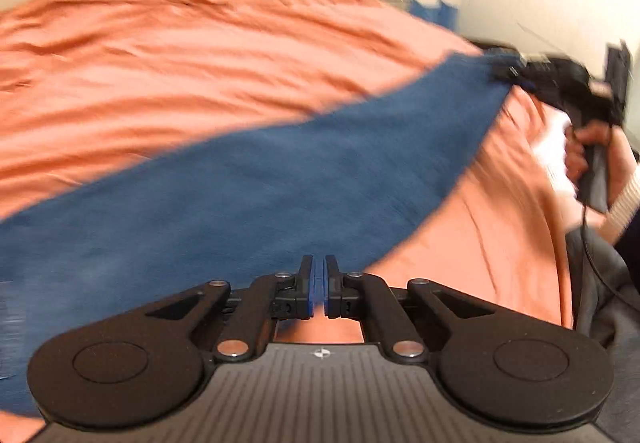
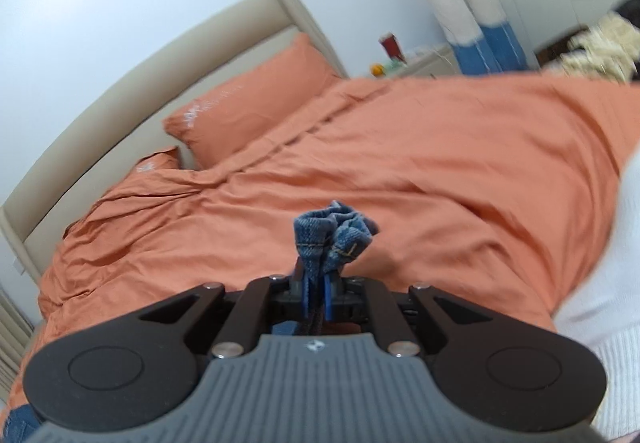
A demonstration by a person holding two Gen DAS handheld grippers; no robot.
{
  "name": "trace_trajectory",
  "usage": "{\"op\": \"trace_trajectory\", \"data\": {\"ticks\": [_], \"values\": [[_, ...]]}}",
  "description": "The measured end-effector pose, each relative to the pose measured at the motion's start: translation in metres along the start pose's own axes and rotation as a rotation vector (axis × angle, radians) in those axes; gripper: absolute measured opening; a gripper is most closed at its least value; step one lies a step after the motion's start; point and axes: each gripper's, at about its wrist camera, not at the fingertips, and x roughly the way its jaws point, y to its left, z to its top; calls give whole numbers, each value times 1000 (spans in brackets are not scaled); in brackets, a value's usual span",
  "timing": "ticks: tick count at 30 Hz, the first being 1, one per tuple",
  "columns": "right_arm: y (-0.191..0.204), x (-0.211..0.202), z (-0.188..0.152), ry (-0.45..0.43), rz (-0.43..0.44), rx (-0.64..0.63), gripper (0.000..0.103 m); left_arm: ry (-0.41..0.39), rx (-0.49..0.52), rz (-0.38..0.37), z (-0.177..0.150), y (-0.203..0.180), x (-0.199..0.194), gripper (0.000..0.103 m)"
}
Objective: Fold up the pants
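Observation:
Blue denim pants (image 1: 280, 171) stretch across the orange bed cover (image 1: 160, 75) in the left wrist view, blurred by motion. My left gripper (image 1: 319, 267) is shut, and the near edge of the pants runs in between its pads. At the far right my right gripper (image 1: 516, 77), held by a hand (image 1: 588, 151), pinches the other end of the cloth. From the right wrist camera, my right gripper (image 2: 316, 277) is shut on a bunched hem of the pants (image 2: 334, 229), which sticks up past the fingertips above the bed cover (image 2: 440, 163).
Two orange pillows (image 2: 256, 103) lie against a beige headboard (image 2: 132, 71). A bedside table (image 2: 420, 61) with a red cup (image 2: 390, 45) stands beyond the bed, beside a hanging white and blue garment (image 2: 476, 27). A white sleeve (image 2: 608, 283) fills the right edge.

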Motion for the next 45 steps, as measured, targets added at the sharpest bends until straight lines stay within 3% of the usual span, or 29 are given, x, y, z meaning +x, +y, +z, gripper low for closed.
{"op": "trace_trajectory", "data": {"ticks": [10, 14, 17, 19, 22, 28, 30, 31, 34, 36, 38, 42, 45], "values": [[162, -32, 26, -19, 136, -197, 2, -208, -103, 186, 18, 90, -164, 4], [226, -34, 9, 1, 213, -263, 2, -255, -134, 285, 17, 118, -228, 5], [269, -29, -19, 34, 255, -317, 2, -234, -171, 311, 9, 139, -237, 10], [290, -22, -44, 68, 276, -338, 2, -225, -204, 296, -3, 150, -224, 11], [315, -7, -94, 147, 287, -376, 2, -206, -300, 210, -31, 171, -190, 12], [332, 28, -219, 381, 257, -528, 2, -91, -459, 105, -88, 211, -107, 12], [327, 32, -249, 429, 241, -562, 3, -59, -484, 69, -101, 217, -89, 17], [323, 33, -258, 444, 232, -570, 4, -50, -491, 51, -106, 219, -83, 24], [315, 34, -266, 466, 248, -562, 14, -38, -495, -2, -108, 218, -63, 36], [315, 33, -265, 483, 283, -553, 29, -39, -511, -41, -103, 218, -51, 43], [317, 33, -262, 513, 320, -545, 39, -48, -537, -91, -99, 218, -38, 50], [314, 21, -254, 579, 400, -531, 44, -58, -638, -226, -86, 224, -3, 58], [302, 12, -238, 550, 416, -523, 53, -81, -720, -286, -74, 236, 25, 60]]}}
